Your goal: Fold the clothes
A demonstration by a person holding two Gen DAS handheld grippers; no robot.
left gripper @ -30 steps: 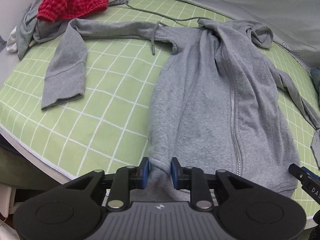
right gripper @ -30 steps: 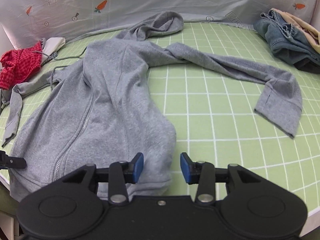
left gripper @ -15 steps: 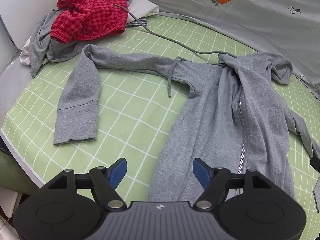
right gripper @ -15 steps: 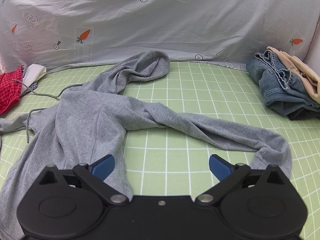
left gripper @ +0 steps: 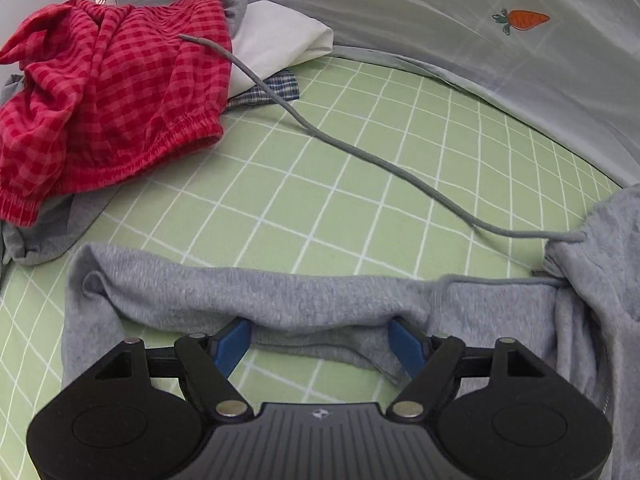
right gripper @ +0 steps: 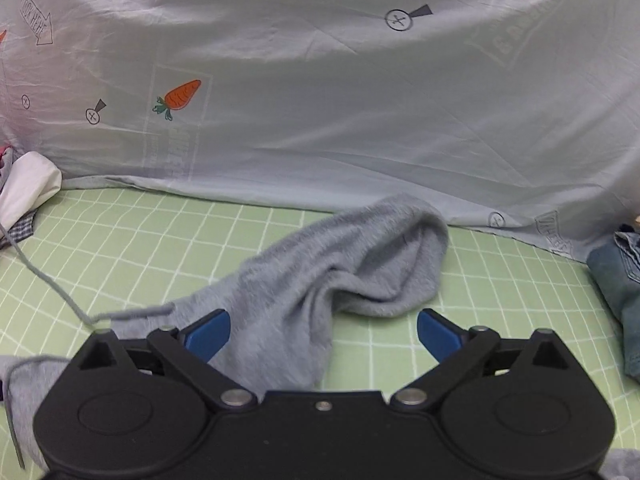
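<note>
A grey zip hoodie lies spread on the green checked mat. In the left wrist view its left sleeve (left gripper: 280,300) runs across in front of my left gripper (left gripper: 320,340), which is open and low over the sleeve near the shoulder. A long grey drawstring (left gripper: 360,152) trails from the collar toward the back left. In the right wrist view the hood (right gripper: 360,272) lies bunched just ahead of my right gripper (right gripper: 322,332), which is open and empty above it.
A red checked garment (left gripper: 104,108) lies on a pile with white cloth (left gripper: 280,40) at the back left. Folded jeans (right gripper: 616,296) sit at the right. A pale sheet with carrot prints (right gripper: 320,100) hangs behind the mat (left gripper: 320,208).
Both grippers let go of the hoodie's bottom hem, opened wide and moved forward: the left one to the sleeve by the shoulder, the right one to the hood.
</note>
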